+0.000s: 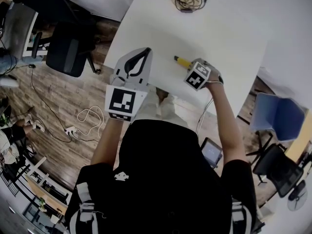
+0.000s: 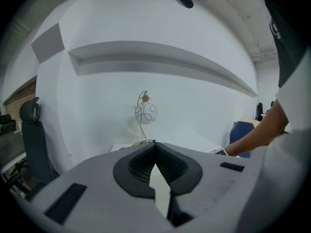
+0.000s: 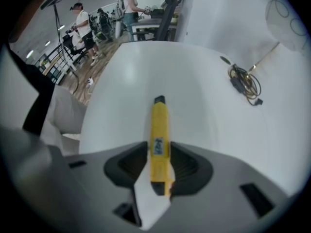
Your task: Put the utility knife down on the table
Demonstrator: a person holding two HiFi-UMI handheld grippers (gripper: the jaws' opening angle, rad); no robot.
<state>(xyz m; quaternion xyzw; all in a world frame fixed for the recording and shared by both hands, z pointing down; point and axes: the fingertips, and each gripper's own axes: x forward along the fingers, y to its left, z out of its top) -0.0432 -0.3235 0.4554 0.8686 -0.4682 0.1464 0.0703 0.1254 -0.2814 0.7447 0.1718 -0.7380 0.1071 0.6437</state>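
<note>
A: Utility knife?
B: Flat on the white table near its lower edge, between the right gripper's parted jaws. Left gripper closed, empty. Open room above; label unreadable.

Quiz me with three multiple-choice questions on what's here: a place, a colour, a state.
1. Where is the knife? A in a drawer; B on the white table; C in a box.
2. What colour is the knife? A red; B yellow; C green.
3. How are the left gripper's fingers? A wide apart; B holding a cup; C tips together, empty.
Answers: B, it lies on the table; B, its body is yellow; C, the tips meet with nothing between.
</note>
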